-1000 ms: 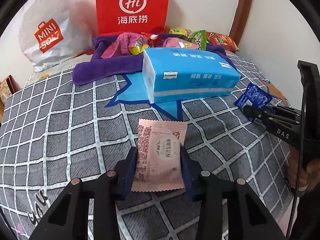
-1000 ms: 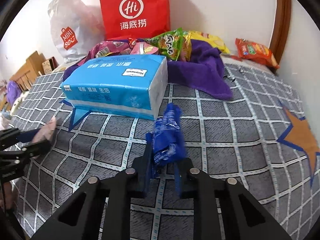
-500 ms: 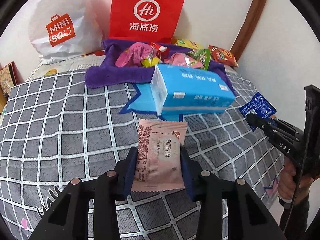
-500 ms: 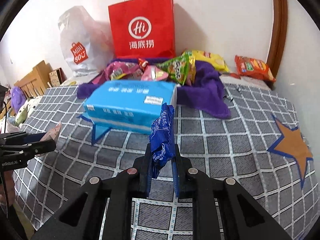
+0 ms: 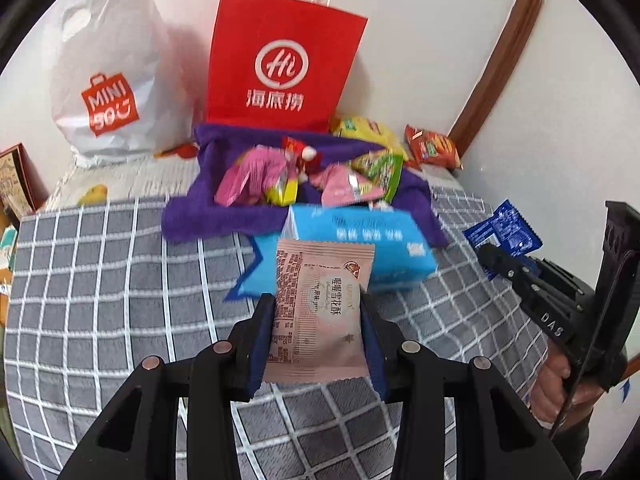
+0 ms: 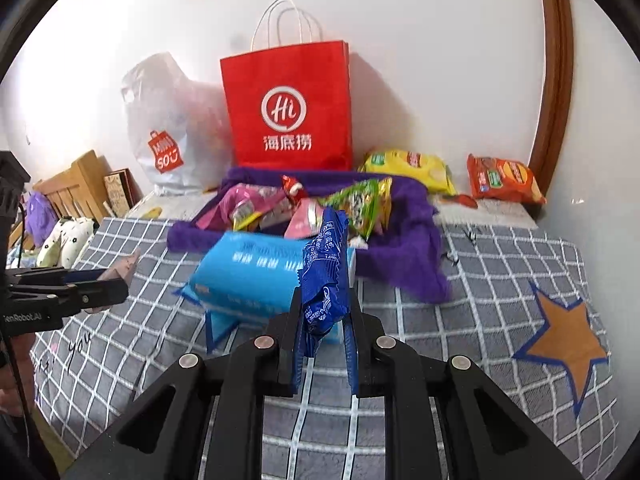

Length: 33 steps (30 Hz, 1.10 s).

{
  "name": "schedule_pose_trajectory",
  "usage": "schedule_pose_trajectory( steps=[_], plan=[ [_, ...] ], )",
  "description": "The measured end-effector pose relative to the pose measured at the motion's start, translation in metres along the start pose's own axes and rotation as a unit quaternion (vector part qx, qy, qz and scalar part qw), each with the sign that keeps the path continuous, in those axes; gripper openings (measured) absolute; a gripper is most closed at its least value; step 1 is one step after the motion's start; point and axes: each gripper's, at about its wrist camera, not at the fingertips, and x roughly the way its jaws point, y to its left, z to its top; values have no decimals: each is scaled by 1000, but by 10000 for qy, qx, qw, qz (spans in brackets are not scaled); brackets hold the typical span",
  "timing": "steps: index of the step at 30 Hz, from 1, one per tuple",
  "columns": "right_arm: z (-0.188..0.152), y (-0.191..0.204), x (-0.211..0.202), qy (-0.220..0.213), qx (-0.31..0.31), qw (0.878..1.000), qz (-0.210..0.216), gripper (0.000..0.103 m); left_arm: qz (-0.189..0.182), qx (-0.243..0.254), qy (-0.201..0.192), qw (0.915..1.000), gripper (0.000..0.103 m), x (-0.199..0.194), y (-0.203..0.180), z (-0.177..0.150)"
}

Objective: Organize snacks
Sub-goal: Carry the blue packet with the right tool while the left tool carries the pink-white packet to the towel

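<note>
Snacks are held in both grippers above the checked bed cover [image 5: 100, 288]. Left gripper [image 5: 318, 320] is clamped on a pink snack packet [image 5: 320, 312], one blue pad on each side edge; the packet's lower edge sits back between the fingers, and its small print is too fine to read. Right gripper [image 6: 322, 320] is clenched on a blue snack packet [image 6: 324, 276], which stands edge-on, so its face is not readable. In the left wrist view the right gripper [image 5: 490, 258] enters from 3 o'clock with that blue packet [image 5: 504, 232], a hand [image 5: 560, 384] partly hidden behind its frame. In the right wrist view the left gripper [image 6: 116, 284] comes in from 9 o'clock, showing only a corner of the pink packet [image 6: 128, 264].

Beyond the fingers, toward 12 o'clock, lies a blue tissue pack [image 5: 368, 248], motion-blurred and partly covered by the held packets. Past it a purple towel [image 5: 208, 216] carries a blurred heap of loose snacks [image 5: 312, 176]; single packets there are hard to tell apart. A red paper bag [image 5: 280, 68] and a white plastic bag [image 5: 108, 80] stand against the wall at 12 and 10 o'clock. A yellow bag [image 6: 412, 168] and an orange bag [image 6: 504, 178] lie at 1 o'clock, off the towel, by a brown door frame [image 6: 556, 80] cut off by the lens rim
</note>
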Motion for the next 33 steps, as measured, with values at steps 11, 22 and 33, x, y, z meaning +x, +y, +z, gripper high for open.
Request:
schedule_pose_trajectory(
  steps=[11, 22, 33],
  plan=[
    [62, -1, 19, -98, -18, 9998, -169, 17, -15, -45, -99, 9999, 39, 0, 6, 64],
    [124, -3, 70, 3, 68, 9995, -310, 17, 8, -99, -264, 9996, 39, 21, 17, 129],
    [170, 3, 117, -39, -17, 9997, -251, 17, 30, -246, -291, 9993, 39, 54, 32, 180]
  ],
)
